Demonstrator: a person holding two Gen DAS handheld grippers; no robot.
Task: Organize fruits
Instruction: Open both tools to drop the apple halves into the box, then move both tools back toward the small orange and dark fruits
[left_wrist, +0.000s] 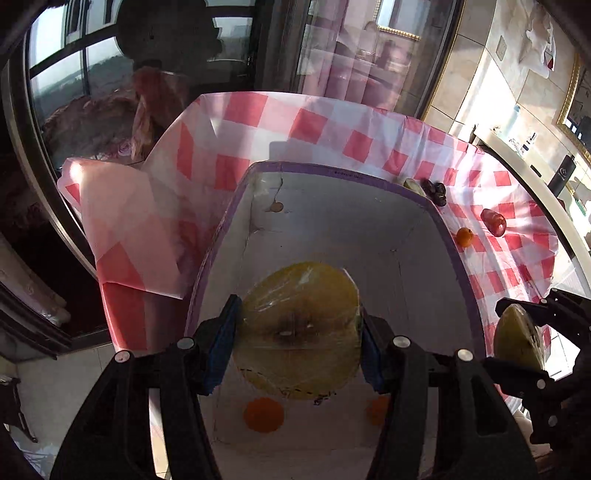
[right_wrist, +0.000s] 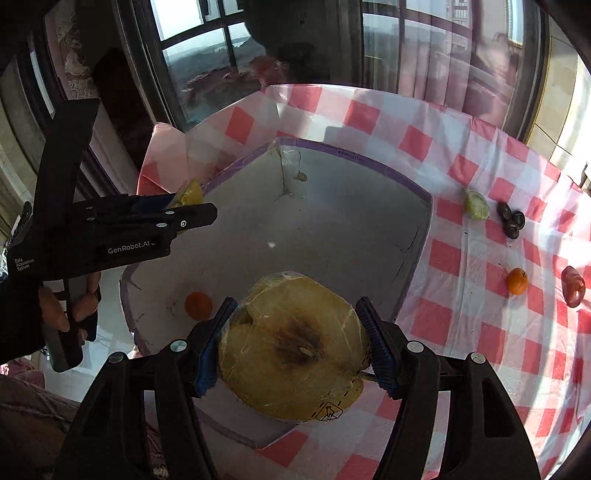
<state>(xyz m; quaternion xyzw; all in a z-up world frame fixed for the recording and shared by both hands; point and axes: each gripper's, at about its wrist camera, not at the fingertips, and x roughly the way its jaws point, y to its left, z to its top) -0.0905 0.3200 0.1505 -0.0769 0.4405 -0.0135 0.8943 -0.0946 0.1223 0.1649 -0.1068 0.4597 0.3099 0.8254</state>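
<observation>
My left gripper is shut on a plastic-wrapped apple half, cut face toward the camera, held above the open white cardboard box. My right gripper is shut on a second wrapped apple half over the box's near right rim. Each gripper shows in the other's view: the right one at the box's right side, the left one at its left side. Two small oranges lie on the box floor; one also shows in the right wrist view.
On the red-checked cloth to the right of the box lie a green fruit piece, a dark cluster, a small orange and a red fruit. Windows and curtains stand behind the table.
</observation>
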